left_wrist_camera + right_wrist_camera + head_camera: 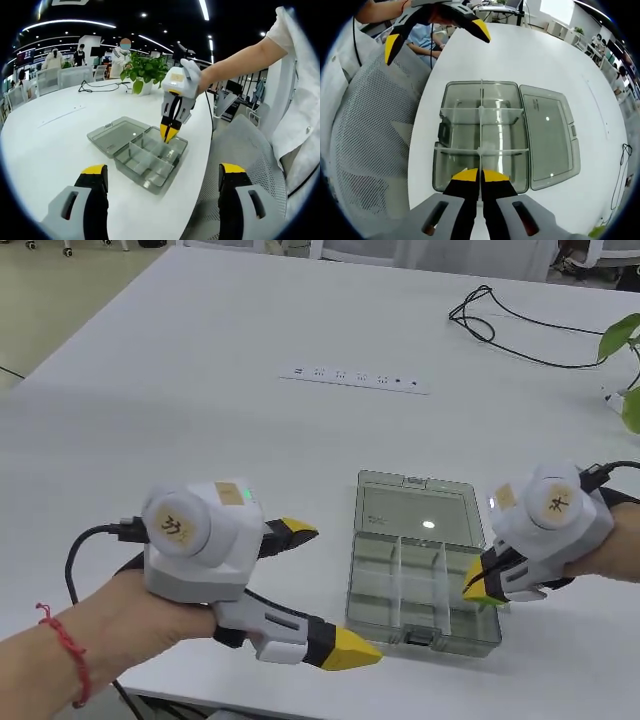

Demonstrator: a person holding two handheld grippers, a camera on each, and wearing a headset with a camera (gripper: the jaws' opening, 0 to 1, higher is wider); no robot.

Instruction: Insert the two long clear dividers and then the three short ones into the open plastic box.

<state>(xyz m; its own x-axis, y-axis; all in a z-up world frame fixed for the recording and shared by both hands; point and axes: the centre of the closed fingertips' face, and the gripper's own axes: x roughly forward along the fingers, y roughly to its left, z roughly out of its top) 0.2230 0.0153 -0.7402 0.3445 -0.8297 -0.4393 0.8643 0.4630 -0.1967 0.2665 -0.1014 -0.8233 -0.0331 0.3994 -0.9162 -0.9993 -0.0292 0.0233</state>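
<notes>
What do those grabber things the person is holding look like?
The left claw and right claw each have a chunky white body, black jaws with yellow tips, and a round top with a tan sticker bearing dark marks. A black cable trails from the left one, which shows a green light. The person wears a red string bracelet and a white sleeve.

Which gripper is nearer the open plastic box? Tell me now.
Right. The right gripper is shut, its tips over the right side of the plastic box, above the compartments. The left gripper hangs open off its left side, apart from it.
</notes>
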